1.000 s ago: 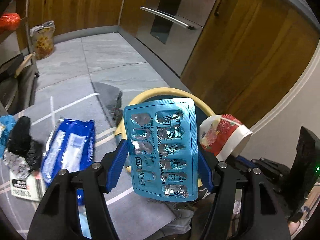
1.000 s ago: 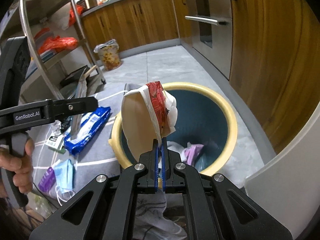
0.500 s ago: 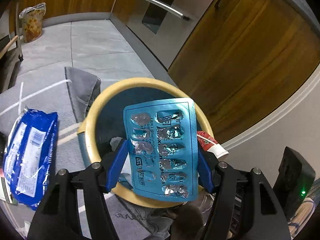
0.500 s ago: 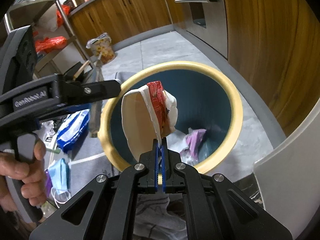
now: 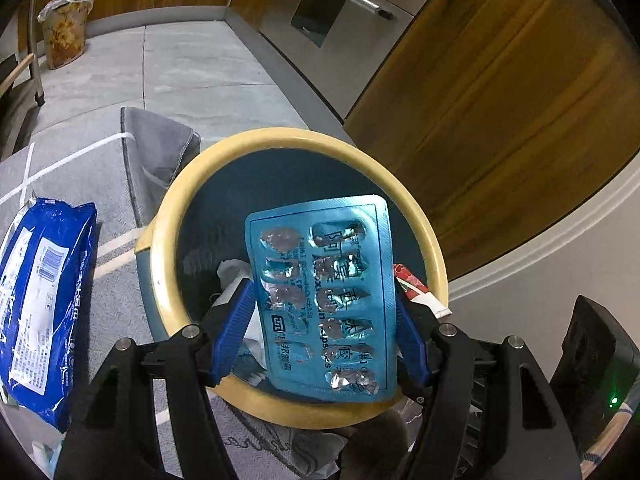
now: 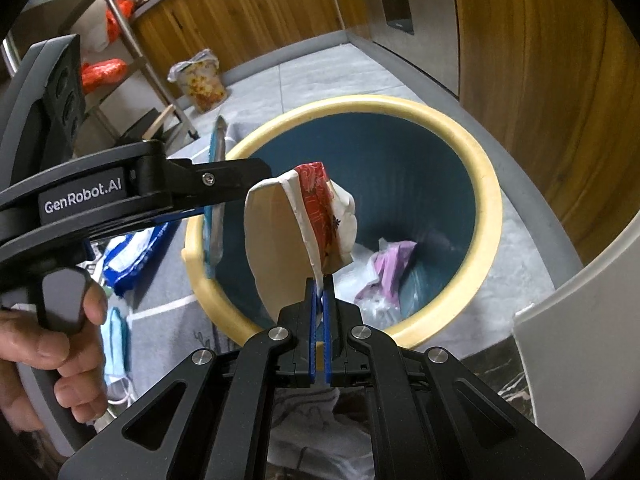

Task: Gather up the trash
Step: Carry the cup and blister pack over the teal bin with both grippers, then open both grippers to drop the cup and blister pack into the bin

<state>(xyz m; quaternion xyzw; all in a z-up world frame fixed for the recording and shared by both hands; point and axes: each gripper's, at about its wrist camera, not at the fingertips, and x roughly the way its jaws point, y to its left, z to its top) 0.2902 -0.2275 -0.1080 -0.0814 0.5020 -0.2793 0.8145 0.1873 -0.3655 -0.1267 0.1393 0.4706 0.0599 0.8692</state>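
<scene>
My left gripper [image 5: 324, 312] is shut on a teal blister pack [image 5: 320, 280] and holds it over the blue bin with the yellow rim [image 5: 168, 208]. My right gripper [image 6: 319, 292] is shut on a crushed paper cup [image 6: 296, 232], red and white, held above the same bin [image 6: 488, 184]. The cup's edge shows in the left wrist view [image 5: 416, 290]. The left gripper body [image 6: 120, 200] and the blister pack edge-on [image 6: 214, 216] show in the right wrist view. Crumpled wrappers [image 6: 384, 276] lie at the bin's bottom.
A blue wipes pack [image 5: 44, 292] lies on the floor left of the bin, beside a grey cloth [image 5: 156, 152]. A blue face mask [image 6: 116, 352] lies near it. A bagged bin [image 6: 200, 80] stands by wooden cabinets; a metal rack [image 6: 132, 40] is at left.
Both grippers have moved further over the bin with their loads. The bin now fills more of both views, and the cameras look more steeply down into it.
</scene>
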